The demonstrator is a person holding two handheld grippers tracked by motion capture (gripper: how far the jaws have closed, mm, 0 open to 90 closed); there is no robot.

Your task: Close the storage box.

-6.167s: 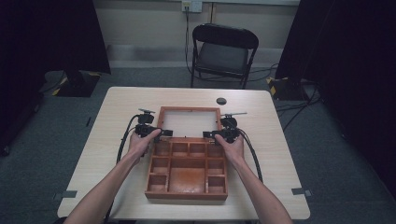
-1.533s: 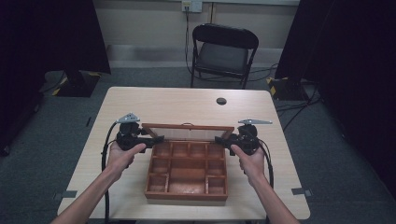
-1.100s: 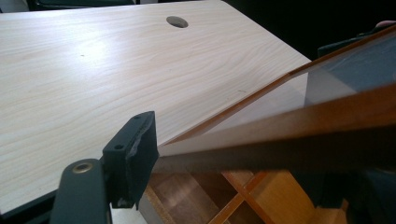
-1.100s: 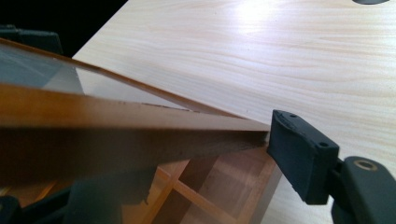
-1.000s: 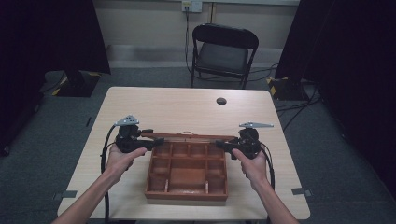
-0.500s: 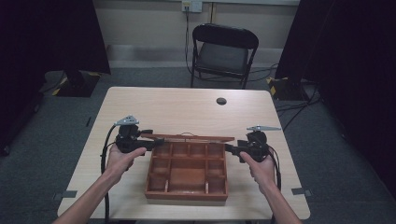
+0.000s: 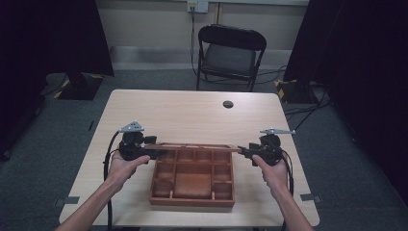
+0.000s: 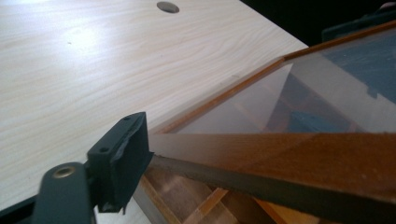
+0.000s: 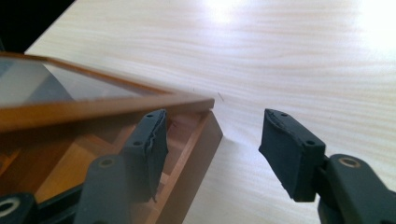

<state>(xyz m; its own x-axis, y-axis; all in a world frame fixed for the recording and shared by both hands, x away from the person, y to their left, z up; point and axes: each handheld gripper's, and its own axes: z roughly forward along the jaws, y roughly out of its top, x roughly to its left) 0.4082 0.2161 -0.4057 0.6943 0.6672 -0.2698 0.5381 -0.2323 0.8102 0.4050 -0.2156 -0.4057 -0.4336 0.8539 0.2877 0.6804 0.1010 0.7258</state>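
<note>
Left gripper (image 7: 153, 153) grips the left edge of the glazed lid (image 7: 192, 147), its jaws having just been opening. Right gripper (image 7: 245, 154) stands released beside the lid's right end, jaws closing on nothing. The lid hangs half-lowered over the wooden compartment box (image 7: 192, 179), near the table's (image 7: 192, 108) near edge.

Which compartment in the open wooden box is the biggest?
The wide compartment in the middle of the wooden box's near row. It is clearly broader than the small cells beside and beyond it.

Reddish-brown wooden box (image 7: 192, 185), pale wood-grain table (image 7: 183, 113), black chair (image 7: 230, 53).
</note>
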